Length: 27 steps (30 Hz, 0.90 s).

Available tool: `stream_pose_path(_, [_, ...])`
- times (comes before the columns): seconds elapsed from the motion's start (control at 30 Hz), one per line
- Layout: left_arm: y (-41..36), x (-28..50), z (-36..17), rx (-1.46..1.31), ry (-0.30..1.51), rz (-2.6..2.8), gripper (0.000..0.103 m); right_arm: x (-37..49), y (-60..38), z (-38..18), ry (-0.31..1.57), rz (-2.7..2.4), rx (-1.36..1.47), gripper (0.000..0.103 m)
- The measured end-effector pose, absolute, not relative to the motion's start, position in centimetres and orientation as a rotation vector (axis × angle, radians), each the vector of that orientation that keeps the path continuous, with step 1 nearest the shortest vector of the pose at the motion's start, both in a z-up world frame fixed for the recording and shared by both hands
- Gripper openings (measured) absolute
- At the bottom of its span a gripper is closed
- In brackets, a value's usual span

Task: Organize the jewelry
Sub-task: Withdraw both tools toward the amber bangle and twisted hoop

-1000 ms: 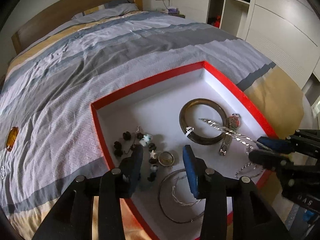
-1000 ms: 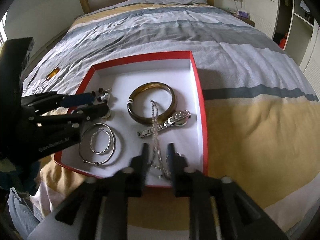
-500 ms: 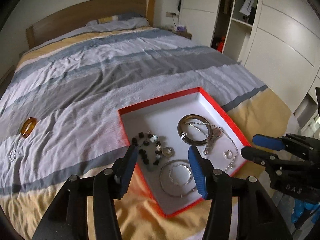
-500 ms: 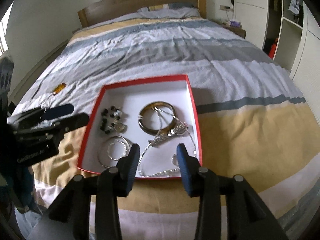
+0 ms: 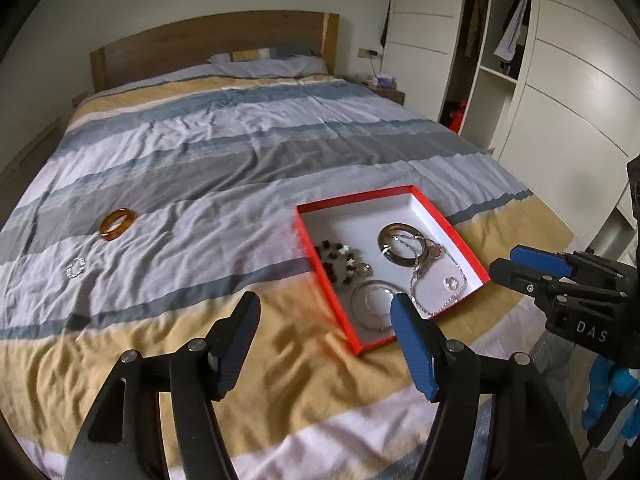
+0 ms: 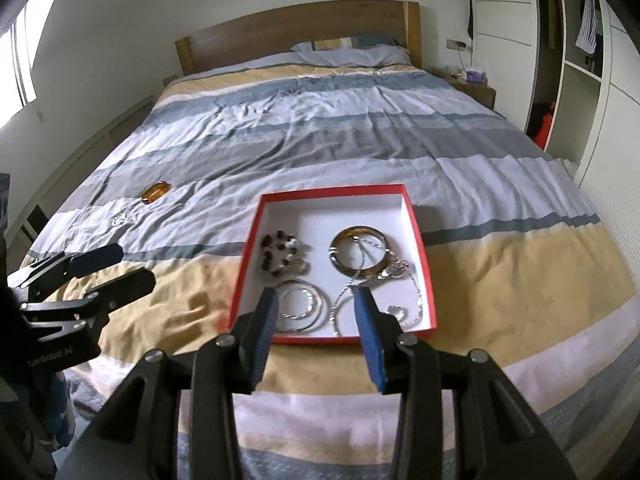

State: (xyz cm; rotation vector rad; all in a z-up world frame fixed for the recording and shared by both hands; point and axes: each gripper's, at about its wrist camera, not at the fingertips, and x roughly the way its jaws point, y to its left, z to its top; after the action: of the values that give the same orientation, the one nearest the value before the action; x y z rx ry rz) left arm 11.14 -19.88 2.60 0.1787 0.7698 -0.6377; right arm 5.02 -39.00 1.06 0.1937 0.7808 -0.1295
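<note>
A red box [image 5: 440, 216] [image 6: 332, 191] with a white inside lies on the striped bed. It holds a brown bangle [image 5: 384, 246] [image 6: 340, 264], a beaded bracelet [image 5: 334, 258] [image 6: 276, 254], a silver hoop [image 5: 370, 304] [image 6: 300, 304], a watch and a silver chain [image 5: 444, 296] [image 6: 400, 312]. An amber bangle [image 5: 117, 223] [image 6: 157, 192] and a small silver piece [image 5: 75, 268] [image 6: 119, 221] lie loose on the cover to the left. My left gripper [image 5: 324, 316] [image 6: 108, 266] is open and empty, above the bed near the box. My right gripper [image 6: 316, 308] [image 5: 506, 262] is open and empty, before the box's near edge.
The bed has a wooden headboard [image 5: 208, 44] and a pillow [image 6: 352, 52] at the far end. White wardrobes [image 5: 560, 80] stand along the right, with a nightstand [image 6: 476, 88] beside the bed. A window [image 6: 20, 64] is at left.
Both grippers have pulled back and up from the box. The right gripper let go of the silver chain, which now lies in the box, and opened wide. The left gripper opened wider.
</note>
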Motion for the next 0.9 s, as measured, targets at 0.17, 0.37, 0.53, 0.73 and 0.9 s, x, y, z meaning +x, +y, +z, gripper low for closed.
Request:
stream_pose_path(0.17, [-16.5,8.8,4.1,0.160,0.724,-0.588,0.070,3.6,-37.1,1.8,0.747,-0.112,0.207,0.038])
stream_pose_path(0.37, [-13.0,6.3,5.1,0.149,0.691,-0.530,0.070,2.1,-35.2,2.6,0.710,-0.094,0.221,0.038])
stream_pose_path(0.53, [-10.7,4.4,4.8,0.120,0.696,-0.483,0.072,1.0,-34.0,2.6,0.702,-0.072,0.209,0.038])
stream_pose_path(0.73, [-8.9,2.2,4.1,0.114,0.698,-0.453,0.081,-0.7,-33.2,3.7,0.671,-0.067,0.199,0.038])
stream_pose_path(0.9, [-7.8,1.1,4.3,0.122,0.671,-0.398,0.081,-1.8,-32.5,4.4,0.649,-0.058,0.199,0.043])
